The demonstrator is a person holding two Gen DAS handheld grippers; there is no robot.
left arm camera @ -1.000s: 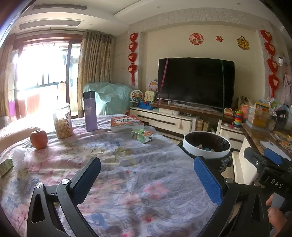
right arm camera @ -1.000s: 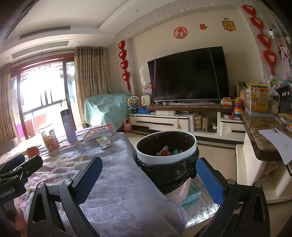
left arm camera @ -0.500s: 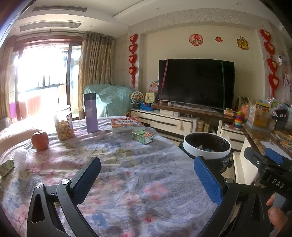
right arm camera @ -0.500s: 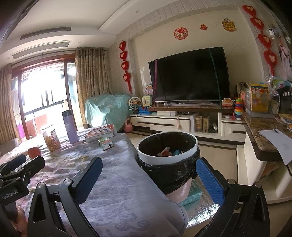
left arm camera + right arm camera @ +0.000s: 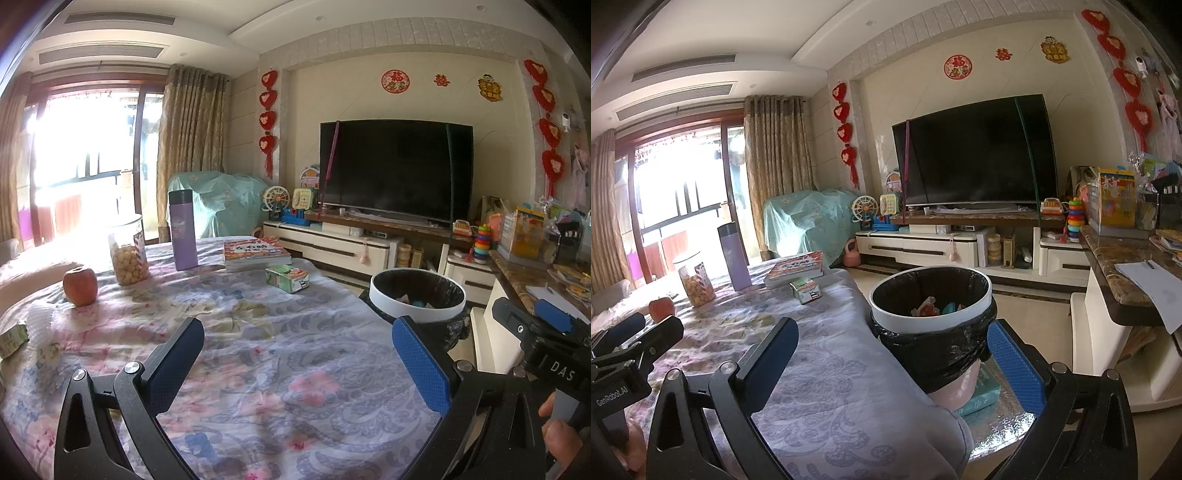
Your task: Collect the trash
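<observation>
1. The left gripper [image 5: 297, 363] hangs above the floral table [image 5: 258, 369], jaws spread and empty, likely scanning for trash.
2. Going left to right in its view: a small green box [image 5: 11, 338] at the far left edge, white foam wrap [image 5: 40, 321], an apple [image 5: 80, 286], a snack jar [image 5: 127, 251], a flask [image 5: 183, 229], books [image 5: 255, 253], and a carton [image 5: 287, 278] lying flat, probably trash.
3. The bin [image 5: 929, 302] stands off the table's right edge, within easy reach for dropping.
4. The right gripper [image 5: 894, 358] is likewise spread and empty, facing the bin.
5. Only the right view shows wrappers inside the bin; only the left shows the green box and foam.
</observation>
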